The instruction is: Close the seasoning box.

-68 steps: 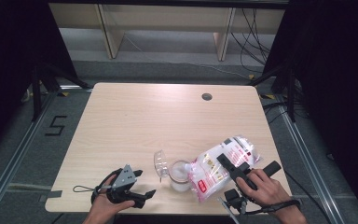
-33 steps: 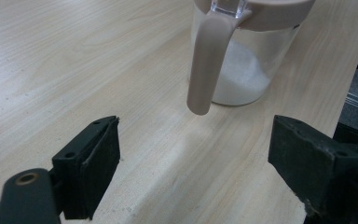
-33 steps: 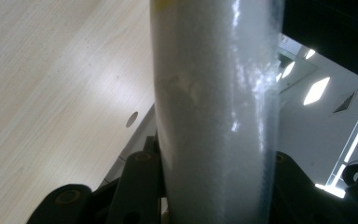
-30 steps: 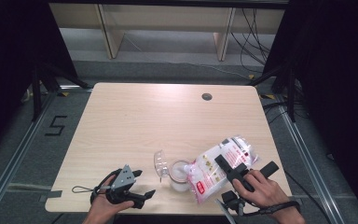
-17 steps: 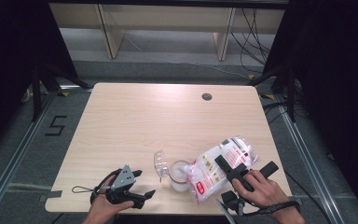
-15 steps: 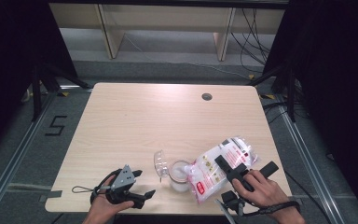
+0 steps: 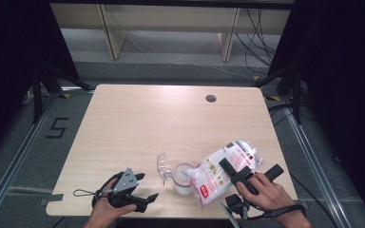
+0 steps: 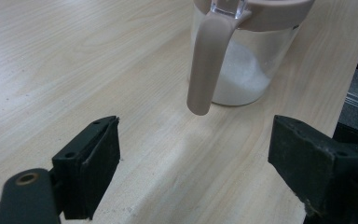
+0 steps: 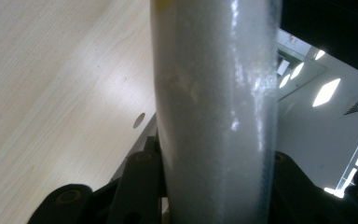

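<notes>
in the high view we find a clear jar (image 7: 183,178) standing near the front edge of the wooden table (image 7: 171,118), its clear lid (image 7: 162,166) flipped up on the left side. a white bag (image 7: 221,170) with red print lies tilted, its lower end at the jar's mouth. the right gripper (image 7: 233,175) comes in from the lower right, the hand wrapped around its body, and clamps the bag across its middle. the left gripper (image 7: 145,190) rests at the front left, jaws pointing right toward the jar and apart from it, the hand curled under it.

in the left gripper view we note what the high view cannot give: the jar (image 8: 242,51) has a beige rim and a beige handle (image 8: 207,65) hanging down its near side, and white grains fill its lower part. the two black jaws stand spread wide with bare table between them; nothing is held.

in the right gripper view the bag (image 9: 214,107) rises upright between the jaws, translucent, packed with fine white grains. both jaws press against its sides. the table falls away at left, tilted, with a small round hole (image 9: 139,120) in it.
</notes>
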`<state>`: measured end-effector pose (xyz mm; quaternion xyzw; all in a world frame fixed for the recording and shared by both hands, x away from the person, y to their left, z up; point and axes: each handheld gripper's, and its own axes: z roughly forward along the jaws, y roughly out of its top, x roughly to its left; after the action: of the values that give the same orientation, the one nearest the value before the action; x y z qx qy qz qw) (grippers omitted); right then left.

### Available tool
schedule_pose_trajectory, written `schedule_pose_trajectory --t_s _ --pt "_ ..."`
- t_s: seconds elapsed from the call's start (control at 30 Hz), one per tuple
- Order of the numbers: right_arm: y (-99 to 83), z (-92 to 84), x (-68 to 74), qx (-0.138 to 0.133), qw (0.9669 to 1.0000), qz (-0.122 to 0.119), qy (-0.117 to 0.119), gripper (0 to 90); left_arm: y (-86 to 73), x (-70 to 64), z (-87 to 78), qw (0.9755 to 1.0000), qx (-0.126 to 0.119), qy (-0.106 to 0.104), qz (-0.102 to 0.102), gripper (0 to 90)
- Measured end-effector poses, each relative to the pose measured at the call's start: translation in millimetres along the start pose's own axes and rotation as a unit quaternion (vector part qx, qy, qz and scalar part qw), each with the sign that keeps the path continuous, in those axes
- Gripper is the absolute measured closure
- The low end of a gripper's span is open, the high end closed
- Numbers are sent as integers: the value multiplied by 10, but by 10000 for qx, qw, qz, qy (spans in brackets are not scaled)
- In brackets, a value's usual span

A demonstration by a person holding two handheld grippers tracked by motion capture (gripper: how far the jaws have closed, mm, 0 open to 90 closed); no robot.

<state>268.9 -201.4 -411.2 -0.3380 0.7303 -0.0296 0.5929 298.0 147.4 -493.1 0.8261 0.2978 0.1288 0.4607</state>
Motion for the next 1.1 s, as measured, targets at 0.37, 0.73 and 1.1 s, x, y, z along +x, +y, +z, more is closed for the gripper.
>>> schedule_pose_trajectory --t_s 0.37,0.73,1.1 --pt "-3 0 -4 -25 10000 -21 10 712 2 -2 -5 10000 34 -24 -8 163" --pt "-13 8 14 -46 10000 85 12 716 1 3 -5 10000 34 -13 6 163" --pt "-18 9 17 -92 9999 140 9 732 4 -3 -13 10000 43 20 1 163"
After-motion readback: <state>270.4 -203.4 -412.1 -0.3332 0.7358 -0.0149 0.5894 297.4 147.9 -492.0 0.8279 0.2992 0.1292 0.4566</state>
